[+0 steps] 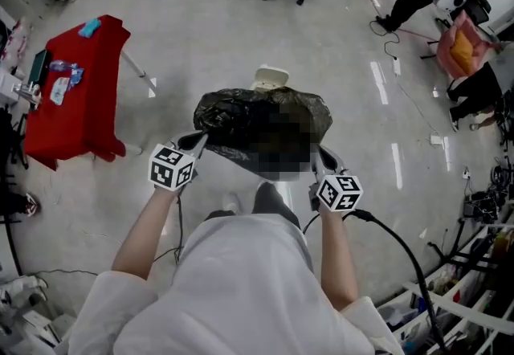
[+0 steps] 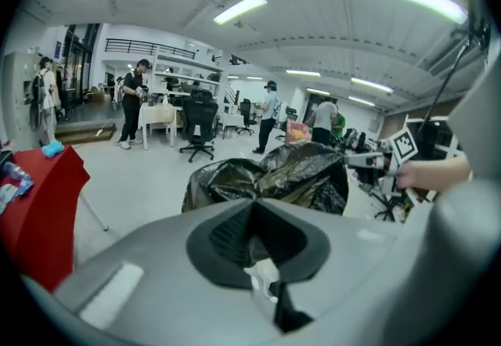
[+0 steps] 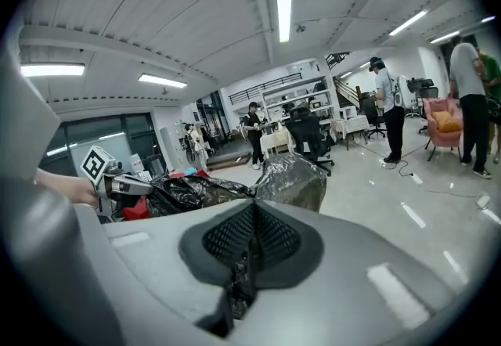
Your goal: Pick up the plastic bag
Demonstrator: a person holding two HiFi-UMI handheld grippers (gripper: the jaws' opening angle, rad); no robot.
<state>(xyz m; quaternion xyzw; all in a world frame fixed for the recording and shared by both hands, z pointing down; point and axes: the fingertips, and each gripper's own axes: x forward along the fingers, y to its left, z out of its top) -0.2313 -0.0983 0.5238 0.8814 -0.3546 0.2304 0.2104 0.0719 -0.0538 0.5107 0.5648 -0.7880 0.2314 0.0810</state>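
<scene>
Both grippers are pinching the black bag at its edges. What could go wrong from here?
1. The left gripper and right gripper each clamp only a thin fold of film. The plastic bag bulges, so the film may slip out or tear.
2. The bag hides the floor just ahead, where a white object stands, and could bump it.
3. The cable trailing from the right gripper runs near the person's legs and might snag.
</scene>
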